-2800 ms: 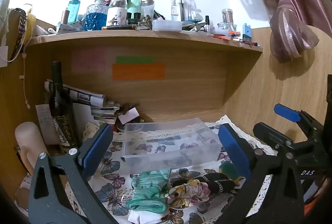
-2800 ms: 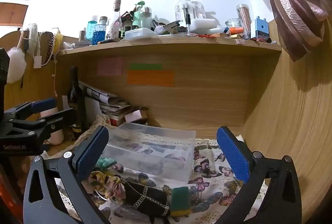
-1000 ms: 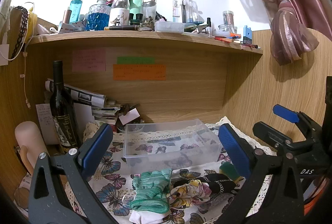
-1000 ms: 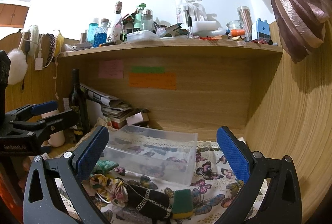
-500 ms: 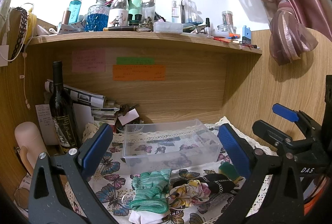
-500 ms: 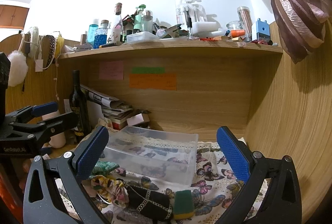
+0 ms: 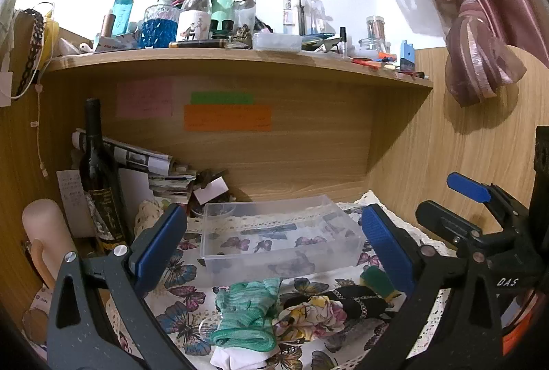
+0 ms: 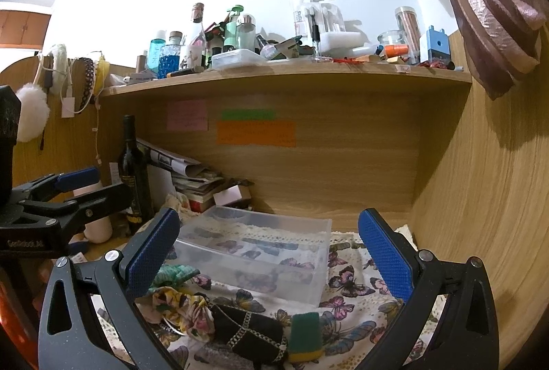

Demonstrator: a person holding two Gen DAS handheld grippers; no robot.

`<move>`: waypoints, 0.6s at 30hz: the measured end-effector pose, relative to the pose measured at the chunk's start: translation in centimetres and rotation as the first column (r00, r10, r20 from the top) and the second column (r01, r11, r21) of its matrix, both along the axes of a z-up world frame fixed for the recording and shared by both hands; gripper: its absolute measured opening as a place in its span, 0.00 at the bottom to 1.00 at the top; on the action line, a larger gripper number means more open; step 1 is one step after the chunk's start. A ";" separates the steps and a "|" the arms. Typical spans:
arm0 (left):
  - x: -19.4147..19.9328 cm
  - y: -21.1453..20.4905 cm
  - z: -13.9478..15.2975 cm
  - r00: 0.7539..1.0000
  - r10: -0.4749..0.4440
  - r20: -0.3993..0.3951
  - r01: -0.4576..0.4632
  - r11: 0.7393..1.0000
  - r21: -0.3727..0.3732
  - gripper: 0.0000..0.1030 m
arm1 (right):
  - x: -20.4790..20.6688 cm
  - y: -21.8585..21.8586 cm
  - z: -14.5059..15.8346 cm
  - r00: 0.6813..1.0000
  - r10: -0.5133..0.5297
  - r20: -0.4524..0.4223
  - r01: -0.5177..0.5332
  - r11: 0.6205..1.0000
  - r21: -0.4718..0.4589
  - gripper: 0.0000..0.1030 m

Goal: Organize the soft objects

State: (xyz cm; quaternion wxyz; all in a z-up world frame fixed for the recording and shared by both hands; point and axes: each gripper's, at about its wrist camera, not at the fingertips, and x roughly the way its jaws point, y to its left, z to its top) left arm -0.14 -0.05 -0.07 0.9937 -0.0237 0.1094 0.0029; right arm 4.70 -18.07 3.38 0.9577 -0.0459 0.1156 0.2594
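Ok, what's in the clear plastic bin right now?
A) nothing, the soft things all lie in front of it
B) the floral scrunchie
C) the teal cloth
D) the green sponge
A: the clear bin shows only the butterfly cloth through its floor, while the teal cloth, floral scrunchie and green sponge lie on the tablecloth in front of it.

Striped green cloth (image 7: pixel 248 315), floral scrunchie (image 7: pixel 310 315), butterfly-print tablecloth (image 7: pixel 182 308)

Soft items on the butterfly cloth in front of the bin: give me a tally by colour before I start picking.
Green knit fabric: 1
Floral scrunchie: 1
Black piece with chain print: 1
Green-and-yellow sponge: 1
White fabric: 1
Total: 5
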 end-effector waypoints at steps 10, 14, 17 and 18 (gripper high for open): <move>2.4 1.9 -2.8 0.992 0.005 -0.129 -0.008 1.000 -0.020 1.00 | 2.3 -1.0 -2.8 0.994 -0.059 -0.090 0.053 0.996 -0.070 1.00; 3.1 3.0 -4.7 0.982 0.017 -0.188 -0.022 0.999 -0.025 0.99 | 3.5 -2.2 -4.5 0.984 -0.080 -0.157 0.065 0.993 -0.097 1.00; 4.0 3.7 -6.2 0.966 0.026 -0.257 -0.034 0.999 -0.026 0.80 | 4.2 -2.9 -5.4 0.975 -0.103 -0.195 0.083 0.990 -0.111 1.00; 4.4 3.9 -6.7 0.958 0.024 -0.285 -0.033 0.999 -0.028 0.78 | 4.3 -3.1 -5.7 0.972 -0.107 -0.208 0.084 0.990 -0.115 1.00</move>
